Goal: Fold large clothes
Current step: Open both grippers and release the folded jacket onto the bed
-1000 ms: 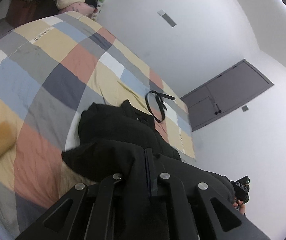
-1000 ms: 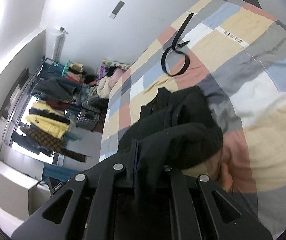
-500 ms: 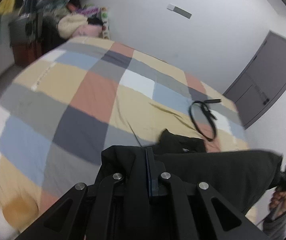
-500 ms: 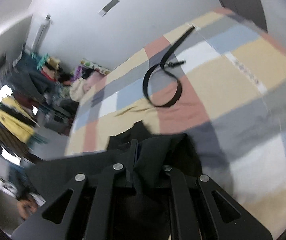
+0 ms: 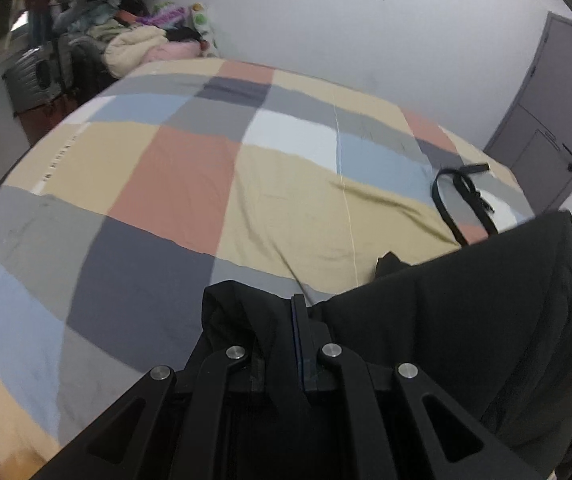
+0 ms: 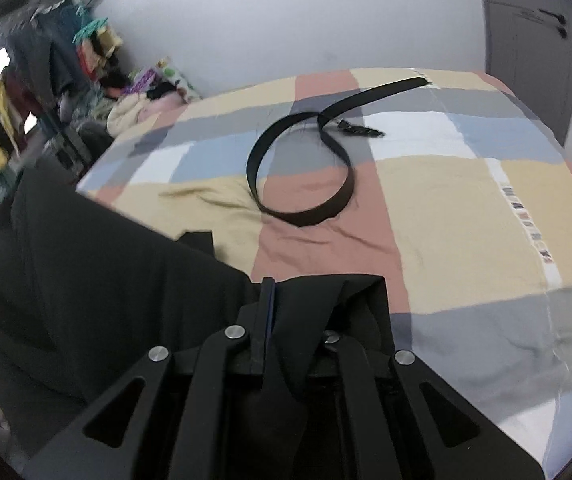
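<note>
A large black garment (image 5: 465, 320) hangs stretched between my two grippers above the bed. My left gripper (image 5: 297, 312) is shut on one edge of it, cloth bunched around the fingers. My right gripper (image 6: 270, 292) is shut on the other edge; the black garment (image 6: 94, 264) spreads to the left in the right wrist view. The lower part of the garment is hidden below both views.
The bed has a patchwork cover (image 5: 190, 184) in yellow, grey, blue and salmon. A black belt (image 6: 301, 168) lies coiled on it, also seen in the left wrist view (image 5: 461, 200). Piled clothes and suitcases (image 5: 86, 52) stand at the far left. A grey door (image 5: 553, 112) is at the right.
Both grippers have lifted the garment off the bed and spread apart, stretching it out. The views have swung level with the bed.
</note>
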`<action>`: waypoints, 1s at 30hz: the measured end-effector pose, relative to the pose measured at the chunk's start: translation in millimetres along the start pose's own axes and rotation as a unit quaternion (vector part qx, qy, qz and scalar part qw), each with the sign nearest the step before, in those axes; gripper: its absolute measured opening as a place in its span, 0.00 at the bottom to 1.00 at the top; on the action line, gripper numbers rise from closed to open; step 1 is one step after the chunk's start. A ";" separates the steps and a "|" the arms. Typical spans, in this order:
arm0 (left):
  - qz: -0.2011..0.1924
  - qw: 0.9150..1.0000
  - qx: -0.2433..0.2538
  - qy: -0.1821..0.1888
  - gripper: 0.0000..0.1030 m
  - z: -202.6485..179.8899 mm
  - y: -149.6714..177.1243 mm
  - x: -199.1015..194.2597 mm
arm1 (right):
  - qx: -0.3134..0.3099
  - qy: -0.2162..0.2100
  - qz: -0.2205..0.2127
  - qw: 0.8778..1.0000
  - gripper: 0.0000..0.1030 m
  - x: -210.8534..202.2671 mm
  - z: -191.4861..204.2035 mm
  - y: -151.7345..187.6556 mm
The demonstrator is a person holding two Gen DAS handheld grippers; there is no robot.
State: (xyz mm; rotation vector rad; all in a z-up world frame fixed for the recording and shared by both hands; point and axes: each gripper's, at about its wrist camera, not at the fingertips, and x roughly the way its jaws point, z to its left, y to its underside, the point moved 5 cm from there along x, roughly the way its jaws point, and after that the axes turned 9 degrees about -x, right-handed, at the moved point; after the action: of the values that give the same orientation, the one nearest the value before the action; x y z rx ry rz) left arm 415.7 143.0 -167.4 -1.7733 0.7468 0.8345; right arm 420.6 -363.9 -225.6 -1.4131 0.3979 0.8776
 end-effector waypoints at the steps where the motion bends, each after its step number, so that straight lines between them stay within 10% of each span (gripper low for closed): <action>1: 0.004 1.000 -0.003 0.005 0.08 0.8 1.2 6.8 | 0.008 -0.008 0.000 1.000 0.05 8.2 -1.0 3.3; 17: 0.039 0.994 -0.046 0.087 0.17 26.9 28.5 -37.6 | 0.128 -0.128 0.069 0.981 0.18 -16.8 -21.1 29.1; 22: -0.001 0.990 -0.072 0.120 0.58 50.4 36.4 -99.4 | 0.129 -0.112 0.077 0.982 0.53 -72.5 -34.3 39.0; 30: -0.098 0.990 0.014 0.106 0.62 25.5 59.6 -178.2 | 0.053 -0.037 0.015 0.998 0.55 -147.4 -1.3 26.3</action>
State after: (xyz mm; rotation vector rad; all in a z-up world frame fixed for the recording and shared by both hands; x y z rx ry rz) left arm 261.3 167.8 -60.2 -1.8928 0.7034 0.5085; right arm 307.7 -409.7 -138.7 -1.2761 0.4051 0.9178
